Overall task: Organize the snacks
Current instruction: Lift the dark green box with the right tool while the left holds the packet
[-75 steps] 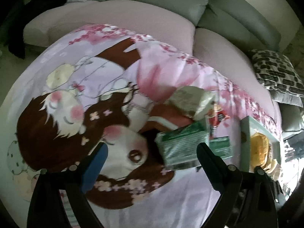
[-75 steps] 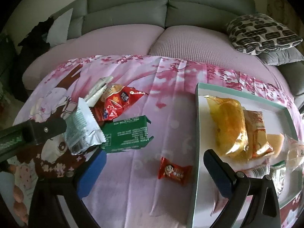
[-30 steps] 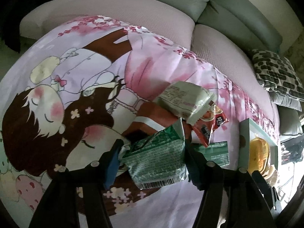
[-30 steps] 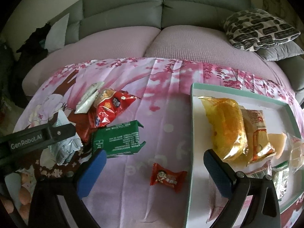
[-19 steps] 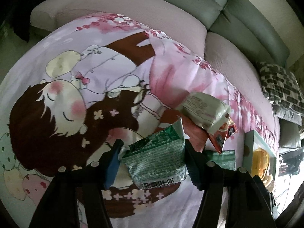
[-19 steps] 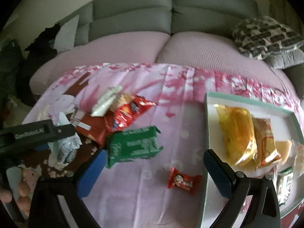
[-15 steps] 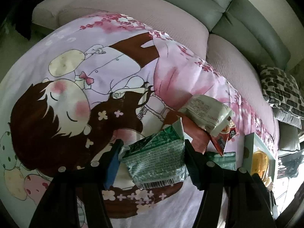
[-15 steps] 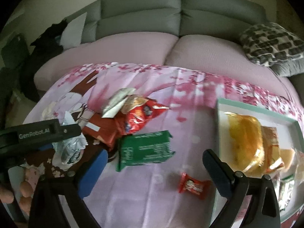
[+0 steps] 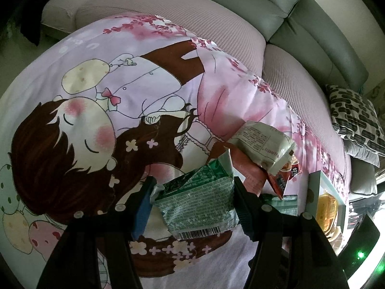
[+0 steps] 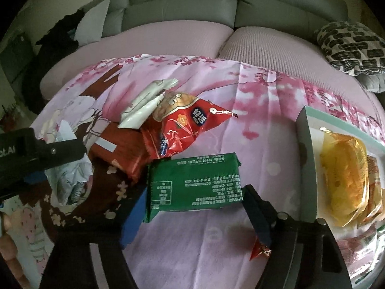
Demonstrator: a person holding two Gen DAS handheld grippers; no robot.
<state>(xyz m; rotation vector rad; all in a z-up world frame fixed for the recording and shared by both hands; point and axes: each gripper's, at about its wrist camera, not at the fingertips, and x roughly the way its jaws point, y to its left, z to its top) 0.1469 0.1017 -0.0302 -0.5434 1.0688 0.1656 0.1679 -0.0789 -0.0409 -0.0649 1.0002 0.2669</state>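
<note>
Left gripper (image 9: 192, 200): clamped on a crinkled green-and-silver foil snack packet (image 9: 199, 207), held above the surface.
Surface: a pink cartoon-print cloth (image 10: 216, 252) spread over it, before a grey sofa (image 10: 235, 4).
Loose pile: a pale green wrapped snack (image 10: 146, 103) lies on a glossy red snack bag (image 10: 182, 127), with a dark red packet (image 10: 122, 154) beside it.
Right gripper (image 10: 195, 207): its jaws have just been closing around a flat dark-green rectangular packet (image 10: 195, 185); both pads sit against its ends.
Small red candy wrapper (image 10: 259, 250): on the cloth, under the right finger.
Tray: a shallow white tray with pale green rim (image 10: 310, 159) at the far right holds a yellow wrapped pastry (image 10: 344, 178) and more wrapped snacks beside it.
</note>
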